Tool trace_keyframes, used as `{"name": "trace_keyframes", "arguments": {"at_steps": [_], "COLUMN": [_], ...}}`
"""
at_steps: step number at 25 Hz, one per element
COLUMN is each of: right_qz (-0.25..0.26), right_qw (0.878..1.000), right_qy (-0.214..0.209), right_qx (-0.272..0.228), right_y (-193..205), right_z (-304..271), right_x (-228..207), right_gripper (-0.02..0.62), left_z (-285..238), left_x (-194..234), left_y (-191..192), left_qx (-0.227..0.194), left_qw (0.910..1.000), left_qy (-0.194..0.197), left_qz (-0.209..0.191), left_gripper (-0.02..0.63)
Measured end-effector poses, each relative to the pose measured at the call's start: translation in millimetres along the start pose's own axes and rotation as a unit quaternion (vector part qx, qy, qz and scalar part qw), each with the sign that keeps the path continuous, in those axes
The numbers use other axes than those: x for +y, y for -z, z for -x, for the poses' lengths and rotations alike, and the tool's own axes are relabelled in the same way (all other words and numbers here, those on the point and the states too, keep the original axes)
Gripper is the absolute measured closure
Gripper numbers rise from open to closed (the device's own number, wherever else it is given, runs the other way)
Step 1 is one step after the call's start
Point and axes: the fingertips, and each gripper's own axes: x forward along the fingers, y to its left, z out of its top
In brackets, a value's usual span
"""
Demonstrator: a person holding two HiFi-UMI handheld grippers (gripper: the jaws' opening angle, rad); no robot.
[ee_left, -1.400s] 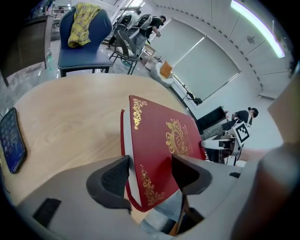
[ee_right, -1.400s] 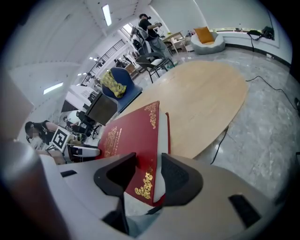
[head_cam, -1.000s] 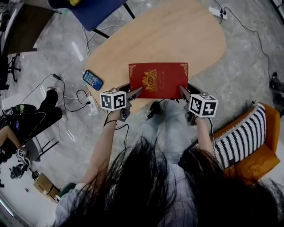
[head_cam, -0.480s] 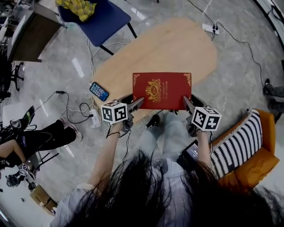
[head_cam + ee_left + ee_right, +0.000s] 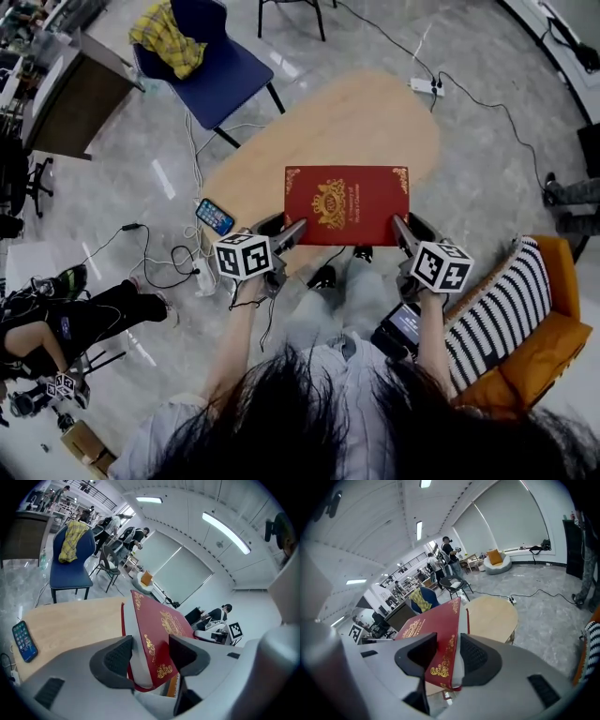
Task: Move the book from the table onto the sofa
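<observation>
Grey floor (image 5: 506, 178); wooden desk (image 5: 366, 122); orange sofa (image 5: 553, 347) at right. Book (image 5: 347, 204): red, held clear above desk's near edge. Left hand-held gripper (image 5: 298, 230): jaws closing on book's near-left corner. Right hand-held gripper (image 5: 401, 228): clamped on near-right corner. Phone (image 5: 215, 217): on desk's left edge.

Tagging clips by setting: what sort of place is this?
Likely an open-plan office or lab with a lounge corner: wooden table, blue chair, orange sofa, people at desks farther back.

Long dark hair (image 5: 309, 417) over a pale shirt (image 5: 349, 373). Beyond the hair: light grey-blue jeans (image 5: 354, 292), 2 black shoes (image 5: 323, 277), a black cord (image 5: 268, 314) at 1 wrist.
</observation>
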Motion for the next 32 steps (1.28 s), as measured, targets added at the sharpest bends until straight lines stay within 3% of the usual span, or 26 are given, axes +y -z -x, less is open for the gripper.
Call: {"name": "trace_keyframes", "arguments": {"at_steps": [7, 16, 26, 32], "right_qz": [-0.003, -0.041, -0.094, -0.124], "right_qw": [0.999, 0.993, 0.979, 0.966], "right_qy": [0.014, 0.063, 0.132, 0.160], "right_qx": [-0.046, -0.095, -0.126, -0.160], "right_y": [-2.1, 43.8, 87.1, 109.9], "right_z": [58.4, 120.1, 178.0, 231.7], "right_x": [12.4, 7.3, 0.5, -29.4], "right_gripper": [0.431, 0.433, 0.433, 0.433], "left_z": [23.1, 29.0, 15.2, -3.7], "left_x": [-46.3, -79.8, -112.9, -161.7], "left_y": [0.4, 28.9, 53.3, 84.1], "left_qx": [-0.004, 0.016, 0.081, 0.106], "left_qw": [0.9991, 0.9951, 0.9815, 0.9718], "left_qy": [0.028, 0.068, 0.133, 0.164], "left_qz": [-0.031, -0.070, -0.111, -0.132], "left_gripper": [0.354, 0.356, 0.357, 0.357]}}
